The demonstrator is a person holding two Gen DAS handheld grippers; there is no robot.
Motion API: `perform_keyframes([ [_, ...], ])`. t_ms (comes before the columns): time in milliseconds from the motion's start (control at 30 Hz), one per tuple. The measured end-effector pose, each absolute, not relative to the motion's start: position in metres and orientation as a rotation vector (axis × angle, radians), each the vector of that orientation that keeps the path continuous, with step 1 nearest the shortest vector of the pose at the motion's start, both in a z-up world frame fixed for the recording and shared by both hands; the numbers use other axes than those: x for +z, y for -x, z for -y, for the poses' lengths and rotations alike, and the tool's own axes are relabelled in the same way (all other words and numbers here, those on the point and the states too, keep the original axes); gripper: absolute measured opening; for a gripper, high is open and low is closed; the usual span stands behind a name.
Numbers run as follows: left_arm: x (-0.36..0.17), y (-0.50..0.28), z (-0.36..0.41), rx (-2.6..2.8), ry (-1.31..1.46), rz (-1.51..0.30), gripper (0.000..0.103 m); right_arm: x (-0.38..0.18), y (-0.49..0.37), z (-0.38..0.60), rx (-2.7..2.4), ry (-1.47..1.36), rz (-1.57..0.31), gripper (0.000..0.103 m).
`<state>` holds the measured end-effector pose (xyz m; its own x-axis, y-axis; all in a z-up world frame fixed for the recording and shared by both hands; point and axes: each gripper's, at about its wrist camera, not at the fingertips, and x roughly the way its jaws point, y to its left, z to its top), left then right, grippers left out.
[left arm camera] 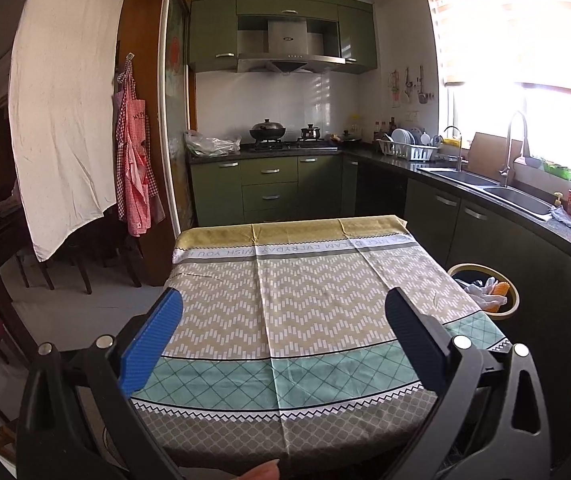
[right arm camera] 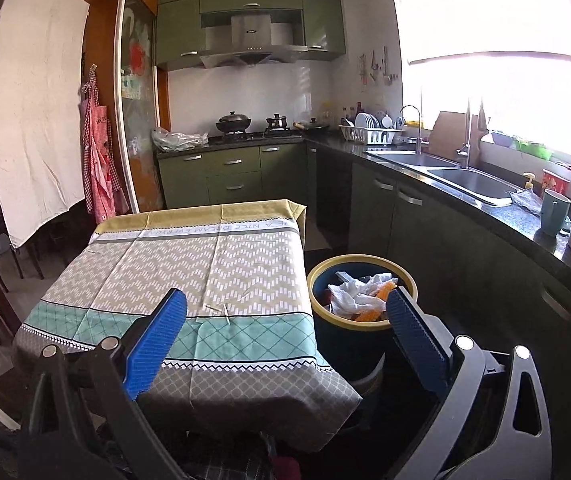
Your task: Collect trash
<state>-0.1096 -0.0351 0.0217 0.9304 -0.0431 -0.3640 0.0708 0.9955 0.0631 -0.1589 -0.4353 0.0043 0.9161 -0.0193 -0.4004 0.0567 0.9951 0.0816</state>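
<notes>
A round bin (right arm camera: 349, 336) with a yellow rim stands on the floor to the right of the table (right arm camera: 165, 264). Crumpled white paper (right arm camera: 351, 296) and orange scraps (right arm camera: 369, 314) lie inside it. In the left wrist view the same bin (left arm camera: 514, 303) shows past the table's right edge. My left gripper (left arm camera: 284, 308) is open above the patterned tablecloth (left arm camera: 305, 288), holding nothing. My right gripper (right arm camera: 287, 306) is open too, empty, over the table's near right corner, its right finger in front of the bin. A tiny pale scrap (right arm camera: 226, 313) lies on the cloth.
A dark counter with a double sink (right arm camera: 461, 178), mugs (right arm camera: 553, 212) and a dish rack (right arm camera: 369, 134) runs along the right. Green cabinets and a stove with a wok (left arm camera: 267, 133) stand at the back. Dark chairs (left arm camera: 81, 264) and a hanging white sheet (left arm camera: 65, 100) are left.
</notes>
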Motion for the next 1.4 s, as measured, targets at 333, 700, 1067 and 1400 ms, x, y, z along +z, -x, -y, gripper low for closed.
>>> perform_keyframes([
  [333,0.0240,0.1076,0.0319,-0.054,-0.061,-0.370,0.096,-0.0023,0.1524,0.4373,-0.027,-0.091,-0.424,0.098],
  [700,0.0244,0.1095,0.0348,-0.062,-0.069,-0.365,0.096,-0.0028,0.1503,0.4359,-0.022,-0.092,-0.424,0.098],
  [1067,0.0249,0.1115,0.0369,-0.068,-0.069,-0.364,0.096,-0.0028,0.1507,0.4339,-0.023,-0.092,-0.418,0.098],
  [1400,0.0256,0.1112,0.0365,-0.066,-0.072,-0.366,0.096,-0.0021,0.1509,0.4334,-0.021,-0.095,-0.418,0.098],
])
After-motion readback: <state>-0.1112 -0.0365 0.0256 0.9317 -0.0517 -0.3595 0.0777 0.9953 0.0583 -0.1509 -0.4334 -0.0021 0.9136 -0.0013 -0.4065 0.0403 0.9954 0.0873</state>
